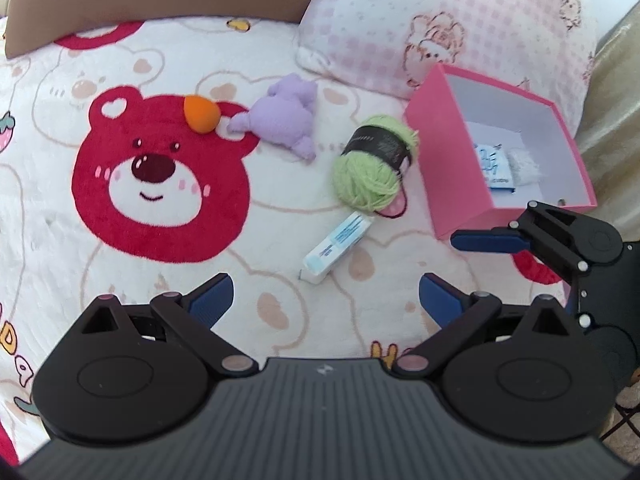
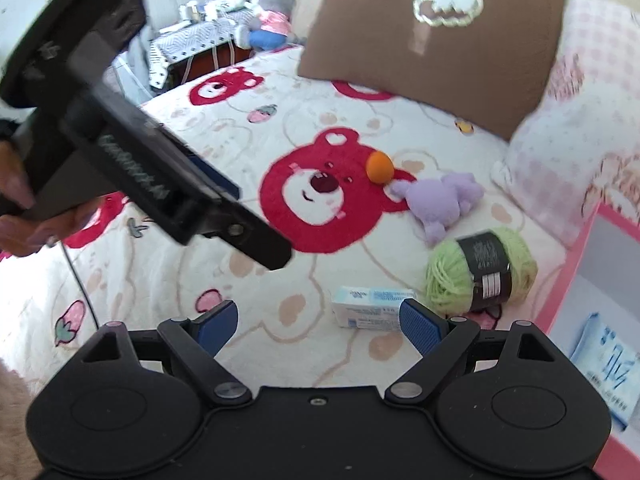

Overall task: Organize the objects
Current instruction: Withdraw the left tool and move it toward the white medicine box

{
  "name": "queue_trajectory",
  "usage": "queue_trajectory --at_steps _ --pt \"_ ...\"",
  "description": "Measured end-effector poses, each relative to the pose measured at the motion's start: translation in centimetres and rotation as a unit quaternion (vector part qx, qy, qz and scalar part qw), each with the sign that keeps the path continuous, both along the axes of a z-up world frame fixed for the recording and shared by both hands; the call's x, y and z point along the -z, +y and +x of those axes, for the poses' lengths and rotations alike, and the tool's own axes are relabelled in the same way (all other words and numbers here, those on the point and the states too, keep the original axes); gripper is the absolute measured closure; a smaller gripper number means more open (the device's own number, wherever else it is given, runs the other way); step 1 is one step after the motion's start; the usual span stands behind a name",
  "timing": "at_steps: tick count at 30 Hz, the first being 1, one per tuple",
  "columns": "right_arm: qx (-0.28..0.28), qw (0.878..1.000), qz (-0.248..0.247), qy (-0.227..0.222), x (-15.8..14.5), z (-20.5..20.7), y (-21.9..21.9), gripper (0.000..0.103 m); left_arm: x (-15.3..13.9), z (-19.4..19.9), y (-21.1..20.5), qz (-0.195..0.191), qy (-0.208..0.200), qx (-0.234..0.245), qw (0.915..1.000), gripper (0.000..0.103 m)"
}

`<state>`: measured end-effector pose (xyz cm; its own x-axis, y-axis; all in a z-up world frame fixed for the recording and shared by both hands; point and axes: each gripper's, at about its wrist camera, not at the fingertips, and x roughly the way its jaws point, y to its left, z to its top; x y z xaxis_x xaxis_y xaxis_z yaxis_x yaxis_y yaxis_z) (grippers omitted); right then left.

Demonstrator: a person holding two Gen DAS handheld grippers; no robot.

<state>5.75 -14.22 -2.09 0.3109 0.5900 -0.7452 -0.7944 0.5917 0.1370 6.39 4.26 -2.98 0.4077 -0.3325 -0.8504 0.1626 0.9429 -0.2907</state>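
The bed (image 1: pixel 168 280), under its pink bear-print blanket, carries everything. The pink box (image 1: pixel 452 148) stands open by the checked pillow (image 1: pixel 440 20) and already holds a blue-and-white packet (image 1: pixel 494 168). The loose things lie in a line left of it: the green yarn ball (image 1: pixel 372 168) just beside the box, the purple plush toy (image 1: pixel 288 116) further left, the white-and-blue carton (image 1: pixel 340 244) nearest the tools, and the small orange ball (image 1: pixel 201 114) touching the plush.

Both tools are empty. The left tool (image 1: pixel 326 300) has its jaws wide apart over bare blanket, and the right tool (image 2: pixel 318 322) also stands open, with the carton just ahead of its right pad (image 2: pixel 420 326).

The carton looks like the step in hand. It lies flat on soft bedding, so the pads should straddle its narrow width and press slightly into the blanket before closing, then lift it over the box wall.

The yarn's dark band (image 2: pixel 486 268) carries a barcode and the carton has blue print, but none is legible.
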Motion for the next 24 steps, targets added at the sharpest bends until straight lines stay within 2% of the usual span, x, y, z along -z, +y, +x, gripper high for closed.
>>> queue_trajectory --at_steps 3,5,7,10,12,15,19,24 --pt "-0.007 1.000 0.024 0.008 0.9 0.3 -0.2 0.012 0.4 -0.1 0.3 0.016 -0.019 -0.014 0.9996 0.003" --pt "-0.005 0.999 0.032 -0.004 1.5 0.3 -0.2 0.012 0.7 -0.2 0.6 0.023 -0.027 -0.018 0.9992 0.003" --pt "-0.001 0.999 0.037 -0.013 2.4 0.4 0.0 0.012 1.3 -0.1 0.8 0.018 -0.028 -0.021 0.9992 0.003" --pt "0.014 0.999 0.040 -0.003 4.6 0.9 0.3 0.012 2.3 0.1 0.8 0.008 -0.030 -0.023 0.9993 0.003" --pt "0.030 0.999 0.031 0.000 5.8 1.3 0.6 0.012 3.0 0.1 0.8 -0.006 -0.032 -0.024 0.9992 0.004" --pt "0.040 0.999 0.012 -0.023 6.7 1.5 0.8 0.012 4.3 0.0 0.6 -0.028 -0.032 -0.023 0.9988 0.004" --pt "0.055 0.997 -0.004 -0.057 7.7 1.5 0.7 0.012 6.6 -0.3 -0.1 -0.014 -0.020 -0.016 0.9996 0.005" --pt "0.032 0.997 -0.020 -0.068 9.1 1.2 0.6 0.012 7.4 -0.5 -0.7 0.013 -0.068 -0.004 0.9976 0.005"
